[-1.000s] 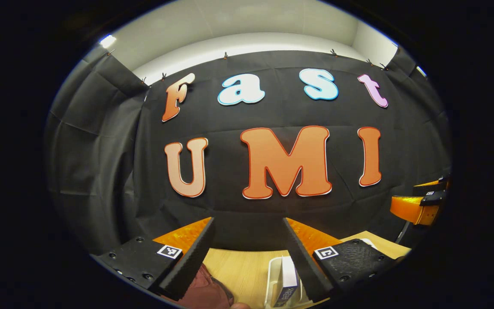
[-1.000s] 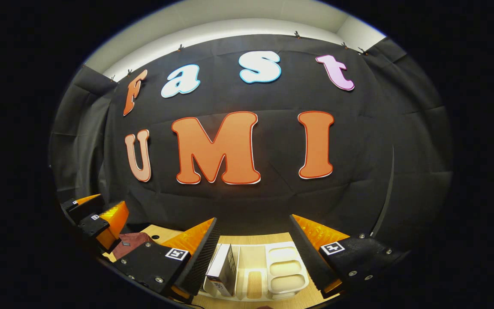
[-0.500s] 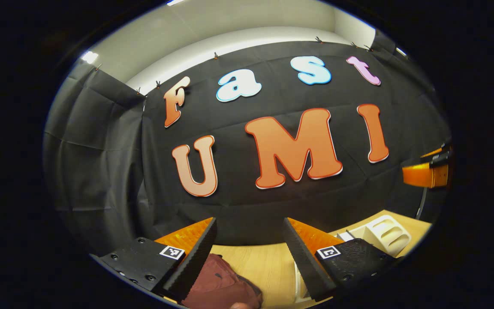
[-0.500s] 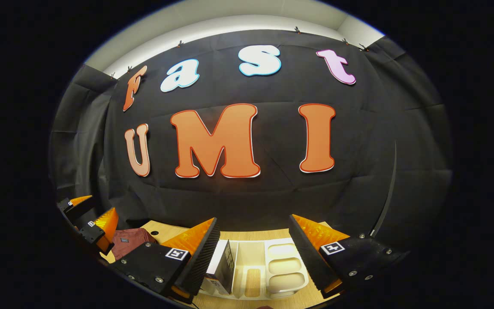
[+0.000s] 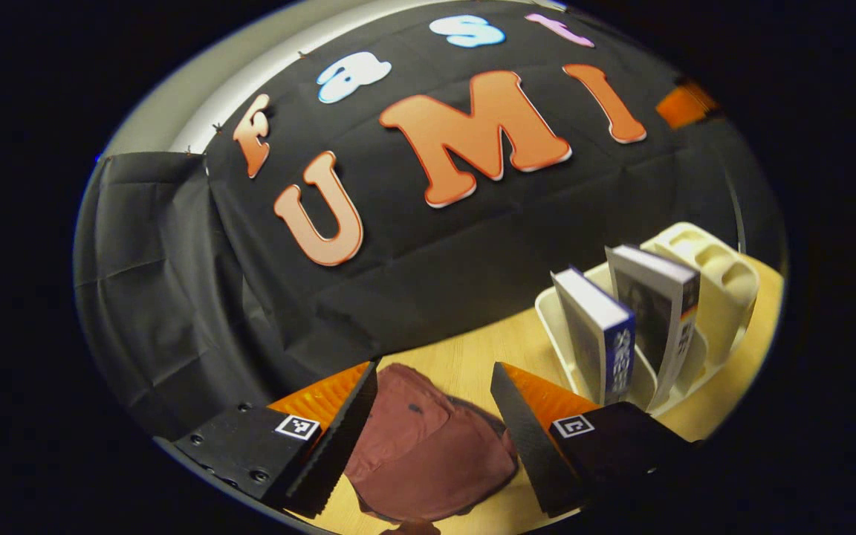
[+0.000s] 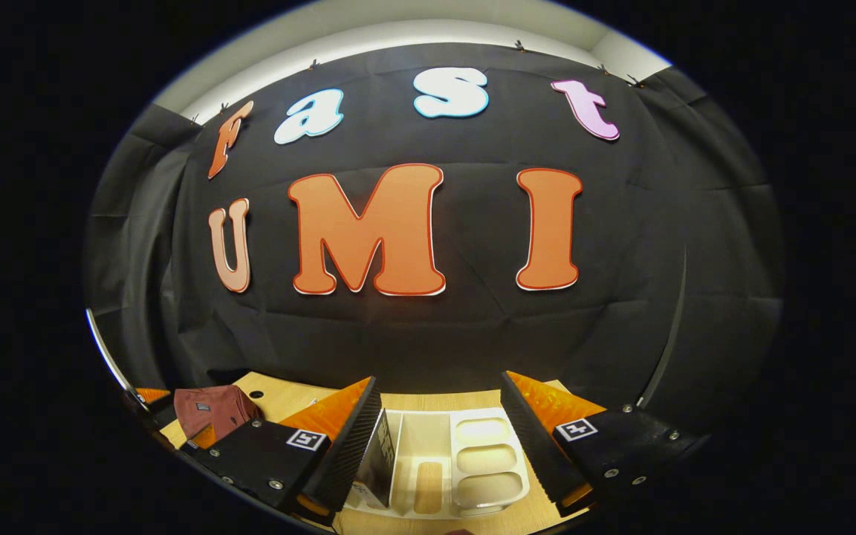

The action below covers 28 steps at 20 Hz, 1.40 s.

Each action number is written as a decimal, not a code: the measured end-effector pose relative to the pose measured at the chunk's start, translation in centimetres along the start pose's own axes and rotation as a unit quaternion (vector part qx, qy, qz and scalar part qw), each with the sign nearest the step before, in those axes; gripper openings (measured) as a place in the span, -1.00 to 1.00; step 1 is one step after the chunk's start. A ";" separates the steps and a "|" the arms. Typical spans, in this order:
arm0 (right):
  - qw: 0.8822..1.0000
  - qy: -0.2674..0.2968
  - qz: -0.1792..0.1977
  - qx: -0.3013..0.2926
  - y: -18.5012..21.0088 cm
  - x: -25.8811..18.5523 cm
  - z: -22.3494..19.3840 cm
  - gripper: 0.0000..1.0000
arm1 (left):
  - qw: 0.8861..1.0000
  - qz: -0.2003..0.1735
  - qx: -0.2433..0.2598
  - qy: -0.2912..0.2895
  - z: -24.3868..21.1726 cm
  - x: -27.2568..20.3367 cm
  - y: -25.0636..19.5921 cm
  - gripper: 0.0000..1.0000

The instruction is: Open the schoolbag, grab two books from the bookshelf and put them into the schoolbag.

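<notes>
Left gripper [image 5: 434, 401] hangs over the schoolbag [image 5: 428, 446], jaws wide; right gripper [image 6: 439, 416], jaws wide, faces the bookshelf [image 6: 472, 464] and two upright books [image 5: 621, 331] on the counter [image 5: 472, 357].

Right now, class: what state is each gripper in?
Left gripper: jaws open, holding nothing, above the schoolbag.
Right gripper: jaws open, holding nothing, facing the bookshelf.

We can read nothing here: the print on the spines of the two books [image 5: 617, 349] [image 5: 684, 327] is too small and blurred, and the square coded tags [image 5: 296, 427] [image 6: 575, 429] on the grippers carry patterns, not words.
</notes>
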State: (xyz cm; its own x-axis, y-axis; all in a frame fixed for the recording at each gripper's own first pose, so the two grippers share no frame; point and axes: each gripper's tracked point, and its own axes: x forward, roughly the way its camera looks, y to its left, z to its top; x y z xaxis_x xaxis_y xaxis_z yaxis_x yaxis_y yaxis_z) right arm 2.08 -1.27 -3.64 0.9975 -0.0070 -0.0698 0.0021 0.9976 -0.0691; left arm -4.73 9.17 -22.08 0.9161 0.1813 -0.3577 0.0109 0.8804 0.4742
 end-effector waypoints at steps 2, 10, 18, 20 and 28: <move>1.000 0.002 0.001 -0.004 0.0 0.1 -0.1 0.92 | 0.999 -0.008 0.028 0.030 -3.3 0.6 -1.2 0.96; 1.000 0.007 -0.001 -0.010 0.2 0.3 -0.6 0.92 | 0.983 -0.045 0.122 0.126 -13.3 1.0 -4.9 0.96; 1.000 0.008 0.010 -0.009 0.8 0.3 -0.6 0.92 | 0.956 -0.055 0.214 0.192 -20.6 1.0 -5.8 0.96; 1.000 0.005 0.010 -0.010 0.7 0.2 -0.5 0.92 | 0.953 -0.049 0.224 0.198 -21.5 1.1 -5.5 0.95; 1.000 0.009 0.012 -0.007 0.4 -0.1 -0.8 0.92 | 0.942 0.011 0.280 0.184 -21.3 1.9 -3.9 0.80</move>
State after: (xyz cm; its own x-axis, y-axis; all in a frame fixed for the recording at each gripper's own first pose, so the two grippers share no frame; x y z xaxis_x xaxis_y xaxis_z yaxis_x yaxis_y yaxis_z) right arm 1.95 -0.87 -4.44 0.9959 0.0164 -0.0892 -0.0236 0.9965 -0.0804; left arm -11.62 15.41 -41.73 0.7186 0.4268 -0.5491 0.2983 0.5240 0.7978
